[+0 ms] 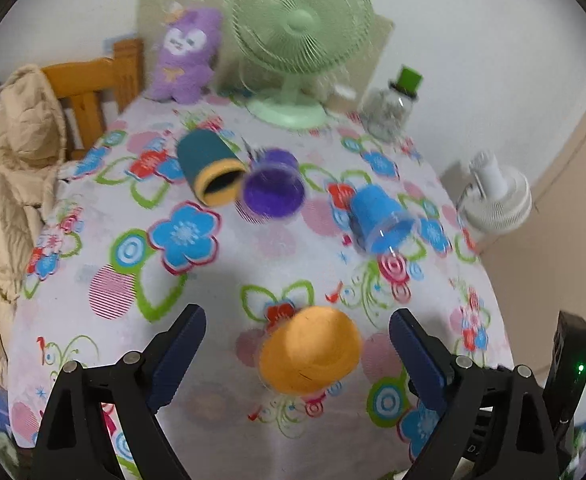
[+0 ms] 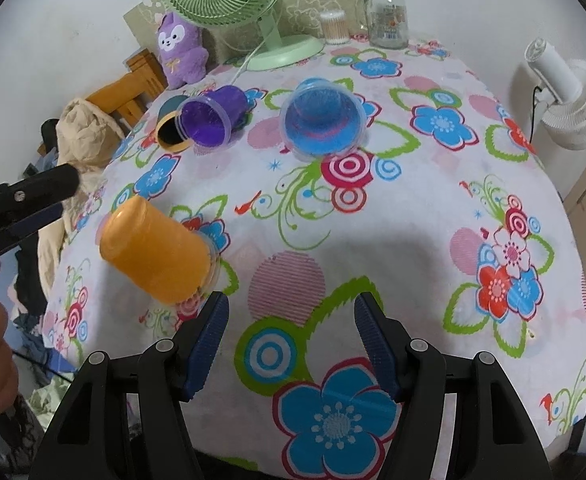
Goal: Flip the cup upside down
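jar label (image 2: 389,16) (too blurred), nothing readable

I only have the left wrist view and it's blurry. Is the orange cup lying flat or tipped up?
Observer: Tipped. In the right wrist view the orange cup leans with its closed base up and to the left, and its clear rim low by the tablecloth.
Operator: Is my left gripper touching it?
Observer: No. The left gripper sits off the cup's base end, with a gap showing between them.
Operator: And the right gripper?
Observer: The right gripper is open, with only tablecloth between its fingers.
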The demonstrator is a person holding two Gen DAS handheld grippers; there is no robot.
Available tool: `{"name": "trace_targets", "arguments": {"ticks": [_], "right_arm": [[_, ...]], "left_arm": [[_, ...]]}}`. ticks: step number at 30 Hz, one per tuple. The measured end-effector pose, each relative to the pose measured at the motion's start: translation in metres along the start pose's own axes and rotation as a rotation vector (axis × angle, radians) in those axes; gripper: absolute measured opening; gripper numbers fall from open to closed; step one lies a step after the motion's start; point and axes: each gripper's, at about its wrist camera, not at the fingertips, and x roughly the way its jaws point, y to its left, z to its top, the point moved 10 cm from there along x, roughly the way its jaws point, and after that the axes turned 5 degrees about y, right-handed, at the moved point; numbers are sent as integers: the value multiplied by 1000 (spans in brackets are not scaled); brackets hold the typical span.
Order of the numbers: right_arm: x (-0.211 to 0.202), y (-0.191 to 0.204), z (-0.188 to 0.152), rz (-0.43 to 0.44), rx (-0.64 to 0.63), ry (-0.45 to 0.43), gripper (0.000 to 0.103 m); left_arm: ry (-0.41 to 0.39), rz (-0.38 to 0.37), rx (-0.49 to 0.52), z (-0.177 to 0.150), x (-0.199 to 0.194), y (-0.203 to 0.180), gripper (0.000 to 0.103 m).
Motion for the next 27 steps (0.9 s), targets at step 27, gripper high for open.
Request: {"name": "trace_targets", "arguments": {"ticks": [27], "right_arm": [[-45, 60, 44, -117, -110, -194, 76]], "left_arm": [[-140, 45, 29, -2, -30, 36, 97]]}}
